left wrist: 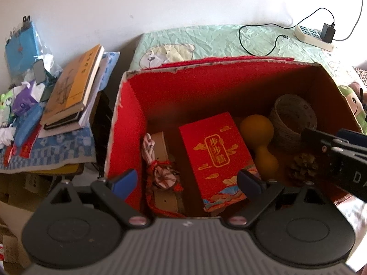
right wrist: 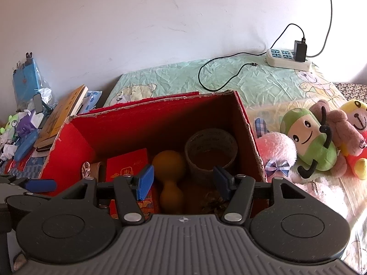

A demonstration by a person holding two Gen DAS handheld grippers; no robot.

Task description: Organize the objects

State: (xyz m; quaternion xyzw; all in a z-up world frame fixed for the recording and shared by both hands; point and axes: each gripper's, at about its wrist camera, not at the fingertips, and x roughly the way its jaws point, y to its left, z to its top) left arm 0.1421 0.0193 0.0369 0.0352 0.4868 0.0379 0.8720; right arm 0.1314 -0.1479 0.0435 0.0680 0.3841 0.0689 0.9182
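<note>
**Both grippers over the open box; the soft toys lie to the right**

The red box (right wrist: 146, 114) is seen standing open on the bed (right wrist: 252, 80), and both grippers are held above its near rim, pointing down into it. The left gripper (left wrist: 188, 181) is spread wide and holds nothing; the red packet (left wrist: 215, 151) and a tasselled bundle (left wrist: 160, 174) lie just beneath it. The right gripper (right wrist: 183, 178) is likewise spread wide and empty, with the yellow dumbbell (right wrist: 169, 174) directly below, the tape roll (right wrist: 211, 149) just beyond it and a pine cone (left wrist: 302, 167) alongside.

Things not yet boxed are found on either side. The soft toys (right wrist: 316, 142) lie outside the right wall of the box, on the bed, near the right gripper and well apart from the left one. The books (left wrist: 73, 87) and small clutter are stacked on a surface (left wrist: 57, 151) beyond the left wall, nearer the left gripper.

If the toys are to be gathered next, the right gripper is judged the better placed: a swing rightward over the box wall would be called for. The green toy's long axis is seen roughly upright, leaning slightly, so a grasp across its body would be suited.
</note>
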